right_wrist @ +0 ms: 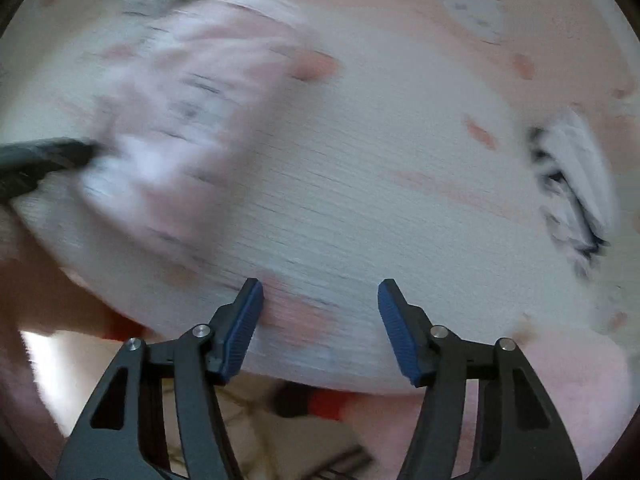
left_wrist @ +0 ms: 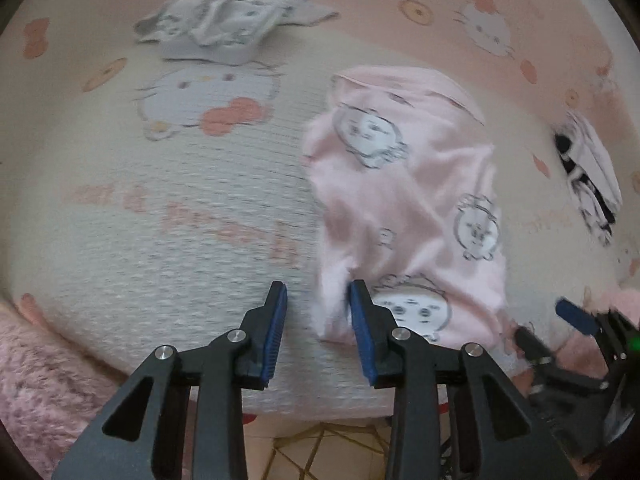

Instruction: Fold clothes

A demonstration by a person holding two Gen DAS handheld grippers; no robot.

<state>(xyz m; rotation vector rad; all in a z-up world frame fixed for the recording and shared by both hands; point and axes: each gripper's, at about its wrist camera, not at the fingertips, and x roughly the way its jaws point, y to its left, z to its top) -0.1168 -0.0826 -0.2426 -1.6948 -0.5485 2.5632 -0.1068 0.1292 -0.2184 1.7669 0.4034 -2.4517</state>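
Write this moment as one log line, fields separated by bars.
left gripper: open, at pink garment edge | right gripper: open, empty | grey garment: unfolded | blur: right view

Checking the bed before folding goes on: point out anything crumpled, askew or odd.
The pink garment lies rumpled and skewed, not flat, its near edge between the open left tongs. A grey-white garment sits crumpled at the far side, and a black-and-white one is bunched at the right. Nothing looks damaged.

A cartoon-cat bedsheet (left_wrist: 200,208) covers the bed, a fuzzy pink blanket (left_wrist: 36,380) lies at its near edge, and tiled floor (left_wrist: 320,452) shows below.
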